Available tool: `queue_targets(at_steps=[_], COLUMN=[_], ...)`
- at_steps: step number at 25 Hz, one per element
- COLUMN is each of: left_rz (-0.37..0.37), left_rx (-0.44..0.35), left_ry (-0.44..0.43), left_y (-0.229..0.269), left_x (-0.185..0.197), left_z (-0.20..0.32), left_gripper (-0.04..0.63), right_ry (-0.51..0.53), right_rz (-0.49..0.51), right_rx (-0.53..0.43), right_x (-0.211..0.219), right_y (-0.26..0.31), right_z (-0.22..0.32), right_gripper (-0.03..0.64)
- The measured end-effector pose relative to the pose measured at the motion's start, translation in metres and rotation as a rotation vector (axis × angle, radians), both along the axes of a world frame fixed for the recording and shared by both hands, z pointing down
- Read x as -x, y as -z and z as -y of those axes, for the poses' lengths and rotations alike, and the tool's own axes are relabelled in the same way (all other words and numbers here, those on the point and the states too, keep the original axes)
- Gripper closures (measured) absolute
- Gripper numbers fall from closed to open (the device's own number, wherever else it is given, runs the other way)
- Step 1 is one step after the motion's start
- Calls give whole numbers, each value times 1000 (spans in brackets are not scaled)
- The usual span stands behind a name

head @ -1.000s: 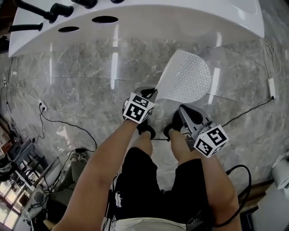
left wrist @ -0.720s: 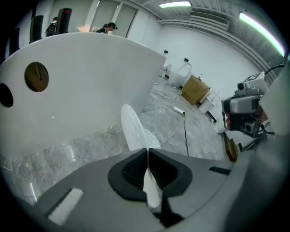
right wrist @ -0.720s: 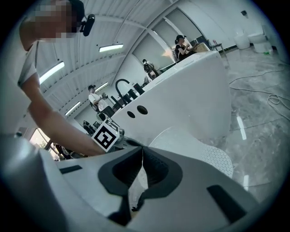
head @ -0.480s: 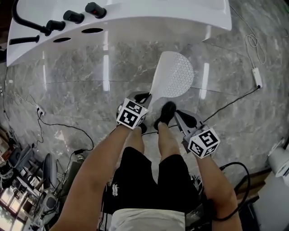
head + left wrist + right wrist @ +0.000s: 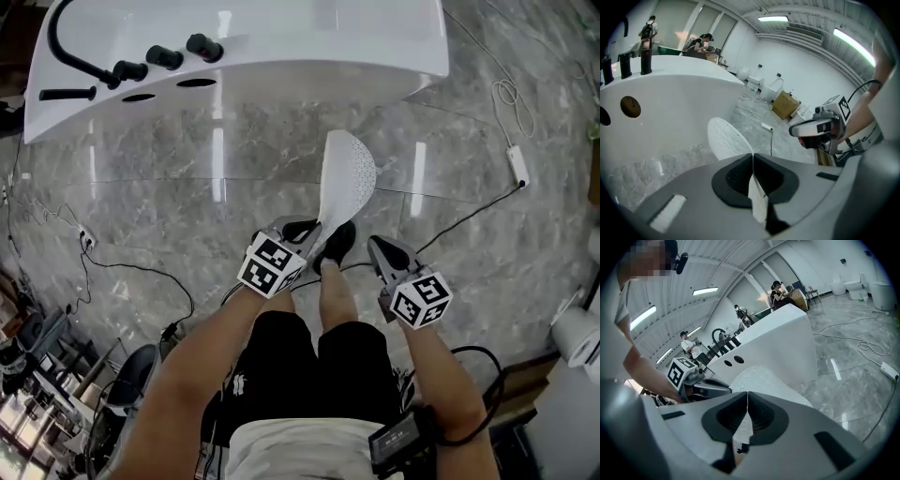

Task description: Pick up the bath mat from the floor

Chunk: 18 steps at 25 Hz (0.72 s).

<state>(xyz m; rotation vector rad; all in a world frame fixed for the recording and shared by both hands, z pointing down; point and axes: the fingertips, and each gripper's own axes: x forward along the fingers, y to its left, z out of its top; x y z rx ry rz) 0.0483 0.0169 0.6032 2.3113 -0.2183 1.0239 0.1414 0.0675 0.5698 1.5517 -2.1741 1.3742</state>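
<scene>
left gripper (image 5: 303,228) is clamping the bath mat (image 5: 345,178) by its near edge | right gripper (image 5: 382,249), at 3 o'clock, is closing on nothing | mat is hanging toward 1 o'clock, seemingly off the floor (image 5: 169,178) | probably best: holding the pinch firm, lifting steadily, avoiding the bathtub (image 5: 281,42) at 12 o'clock

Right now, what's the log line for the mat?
left gripper: shut on mat | right gripper: shut, empty | mat: lifted by edge

A glossy white bathtub (image 5: 281,37) with black knobs (image 5: 164,56) on its rim stands on the grey marbled floor (image 5: 169,187). A white power strip (image 5: 517,166) lies beyond its right end. A thin black cable (image 5: 141,267) trails across the floor at left.
</scene>
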Motion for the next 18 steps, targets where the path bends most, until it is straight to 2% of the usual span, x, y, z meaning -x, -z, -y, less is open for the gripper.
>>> queue_targets(at_steps=[3,8,18], left_rz=[-11,-21,-4], left_rx=[-11,-26,-66], left_ry=[-5,43,93], left_y=[24,63,130], left_x=[0,7,28], left_z=[-5,-3,2], left_gripper=[583,583,583], right_ry=[14,34,51], right_rz=[1,13,42], right_rx=[3,-4,-24], right_x=[-3,-4,-2], right_y=[10,30,80], right_z=[-5,-9,-6], right_gripper=[611,611,611])
